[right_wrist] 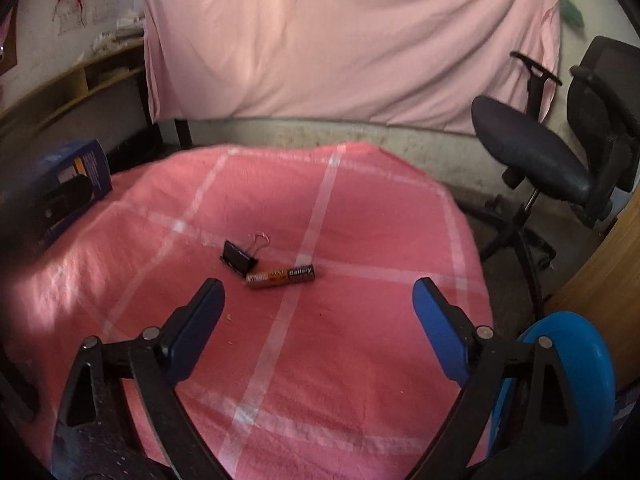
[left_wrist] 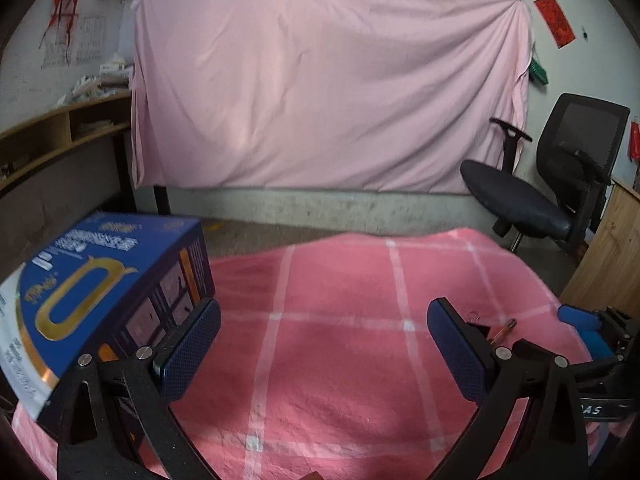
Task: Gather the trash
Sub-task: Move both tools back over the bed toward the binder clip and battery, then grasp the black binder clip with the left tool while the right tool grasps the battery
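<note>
A table covered with a pink checked cloth (right_wrist: 360, 208) is seen from both wrist cameras. Near the middle of the cloth a battery (right_wrist: 281, 276) is laid on its side, its label facing up, and a black binder clip (right_wrist: 239, 258) is set just beside it on the far-left side — whether the two are touching cannot be told. The clip's wire handle is raised behind it.

The right gripper (right_wrist: 318, 316) is held above the near part of the cloth with its jaws spread wide apart and nothing between them; the battery and clip are found just ahead of its fingertips, nearer the left finger. A blue disc-shaped object (right_wrist: 576, 364) is seen at the right edge of this view, beside the right finger.

The left gripper (left_wrist: 324, 348) is likewise held with its jaws wide apart and nothing gripped. A dark blue box (left_wrist: 100, 292) with a gold letter on its top is placed at the table's left edge, just beside the left finger. The right gripper's blue pads are glimpsed at the far right of this view.

Behind the table a pink sheet (left_wrist: 320, 80) is hung against the wall, and a black office chair (left_wrist: 560, 176) is stood to the right.
</note>
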`<state>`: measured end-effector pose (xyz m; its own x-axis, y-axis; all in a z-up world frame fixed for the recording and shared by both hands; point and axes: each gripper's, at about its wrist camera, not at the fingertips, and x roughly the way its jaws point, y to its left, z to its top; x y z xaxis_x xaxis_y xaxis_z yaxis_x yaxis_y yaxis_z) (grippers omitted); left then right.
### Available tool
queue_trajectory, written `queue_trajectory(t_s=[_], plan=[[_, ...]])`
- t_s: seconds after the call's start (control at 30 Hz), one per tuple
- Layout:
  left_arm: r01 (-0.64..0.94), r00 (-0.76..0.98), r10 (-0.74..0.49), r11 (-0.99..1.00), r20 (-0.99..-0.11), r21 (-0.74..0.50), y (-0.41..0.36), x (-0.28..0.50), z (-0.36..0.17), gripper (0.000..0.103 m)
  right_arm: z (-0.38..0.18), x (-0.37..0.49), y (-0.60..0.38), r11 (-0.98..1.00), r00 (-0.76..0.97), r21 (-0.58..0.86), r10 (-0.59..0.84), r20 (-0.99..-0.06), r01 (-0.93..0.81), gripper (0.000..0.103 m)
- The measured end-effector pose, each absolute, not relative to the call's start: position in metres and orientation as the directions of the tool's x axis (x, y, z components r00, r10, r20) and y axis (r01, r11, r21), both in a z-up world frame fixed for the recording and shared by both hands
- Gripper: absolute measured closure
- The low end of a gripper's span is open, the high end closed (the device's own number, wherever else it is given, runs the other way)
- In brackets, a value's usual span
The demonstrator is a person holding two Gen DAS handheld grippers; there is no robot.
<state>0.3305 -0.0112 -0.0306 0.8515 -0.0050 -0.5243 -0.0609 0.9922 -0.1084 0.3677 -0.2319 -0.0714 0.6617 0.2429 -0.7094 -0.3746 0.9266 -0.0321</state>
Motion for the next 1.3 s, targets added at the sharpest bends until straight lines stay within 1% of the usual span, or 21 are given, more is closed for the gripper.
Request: queue_trajectory(t_s=[0.1, 0.17, 0.27, 0.33, 0.37, 0.4, 0.43, 0.63, 0.7, 0.8, 0.83, 0.87, 1.0, 1.07, 1.1, 1.17, 1.2, 1.27, 1.3], plan=[[-0.078, 0.830, -0.001, 0.990, -0.557, -0.117, -0.011, 0.334, -0.034, 0.002, -0.084, 0.377, -0.226, 0.919, 0.608, -0.045, 0.222, -0.762, -0.392, 0.000], [-0.074, 0.824, -0.009, 0.990, -0.567, -0.123, -0.012, 0.335, -0.035, 0.002, -0.086, 0.380, -0.224, 0.915, 0.599, -0.055, 0.215, -0.771, -0.400, 0.001], [-0.062, 0.811, -0.017, 0.992, -0.585, -0.114, -0.016, 0.337, -0.036, 0.002, -0.085, 0.386, -0.221, 0.908, 0.606, -0.076, 0.211, -0.767, -0.411, 0.008], [-0.055, 0.806, -0.017, 0.993, -0.592, -0.103, -0.018, 0.339, -0.037, 0.002, -0.087, 0.393, -0.222, 0.900, 0.585, -0.052, 0.236, -0.776, -0.432, 0.019], [-0.052, 0.803, -0.016, 0.994, -0.596, -0.097, -0.019, 0.340, -0.037, 0.002, -0.085, 0.393, -0.221, 0.898, 0.582, -0.045, 0.245, -0.775, -0.437, 0.023], [-0.047, 0.797, -0.014, 0.995, -0.603, -0.086, -0.021, 0.342, -0.038, 0.002, -0.084, 0.392, -0.223, 0.893, 0.575, -0.027, 0.266, -0.774, -0.450, 0.032], [-0.040, 0.791, -0.015, 0.996, -0.612, -0.076, -0.024, 0.345, -0.039, 0.002, -0.084, 0.391, -0.225, 0.889, 0.568, -0.013, 0.281, -0.773, -0.457, 0.037], [0.021, 0.775, -0.031, 1.000, -0.631, -0.023, -0.043, 0.353, -0.042, 0.003, -0.080, 0.381, -0.239, 0.896, 0.571, 0.015, 0.296, -0.766, -0.445, 0.037], [0.073, 0.762, -0.066, 0.997, -0.644, -0.015, -0.055, 0.358, -0.044, 0.003, -0.078, 0.379, -0.247, 0.904, 0.577, 0.026, 0.294, -0.762, -0.426, 0.037], [0.160, 0.732, -0.088, 0.986, -0.676, 0.045, -0.079, 0.367, -0.050, 0.003, -0.075, 0.373, -0.258, 0.912, 0.578, 0.049, 0.298, -0.760, -0.406, 0.037], [0.184, 0.723, -0.088, 0.981, -0.685, 0.068, -0.086, 0.370, -0.051, 0.006, -0.074, 0.370, -0.263, 0.915, 0.580, 0.048, 0.294, -0.759, -0.401, 0.037], [0.199, 0.718, -0.090, 0.977, -0.690, 0.080, -0.091, 0.373, -0.052, 0.011, -0.074, 0.370, -0.264, 0.916, 0.581, 0.046, 0.292, -0.760, -0.399, 0.037], [0.252, 0.684, -0.103, 0.963, -0.722, 0.101, -0.111, 0.385, -0.060, 0.020, -0.072, 0.363, -0.278, 0.920, 0.584, 0.047, 0.286, -0.760, -0.389, 0.037], [0.271, 0.665, -0.108, 0.957, -0.739, 0.104, -0.119, 0.391, -0.063, 0.034, -0.070, 0.361, -0.286, 0.925, 0.585, 0.054, 0.281, -0.761, -0.376, 0.037], [0.280, 0.658, -0.110, 0.954, -0.745, 0.106, -0.123, 0.393, -0.065, 0.037, -0.070, 0.360, -0.288, 0.926, 0.585, 0.054, 0.280, -0.762, -0.373, 0.037], [0.303, 0.652, -0.119, 0.946, -0.748, 0.114, -0.132, 0.397, -0.067, 0.047, -0.070, 0.360, -0.296, 0.930, 0.584, 0.071, 0.285, -0.760, -0.361, 0.037], [0.310, 0.651, -0.122, 0.944, -0.749, 0.116, -0.136, 0.399, -0.067, 0.050, -0.071, 0.361, -0.298, 0.931, 0.581, 0.086, 0.293, -0.759, -0.356, 0.037], [0.321, 0.643, -0.129, 0.941, -0.755, 0.112, -0.143, 0.403, -0.067, 0.063, -0.072, 0.361, -0.301, 0.930, 0.577, 0.115, 0.310, -0.756, -0.349, 0.037], [0.322, 0.638, -0.132, 0.941, -0.759, 0.107, -0.147, 0.405, -0.066, 0.066, -0.072, 0.361, -0.303, 0.930, 0.577, 0.119, 0.313, -0.755, -0.348, 0.037]])
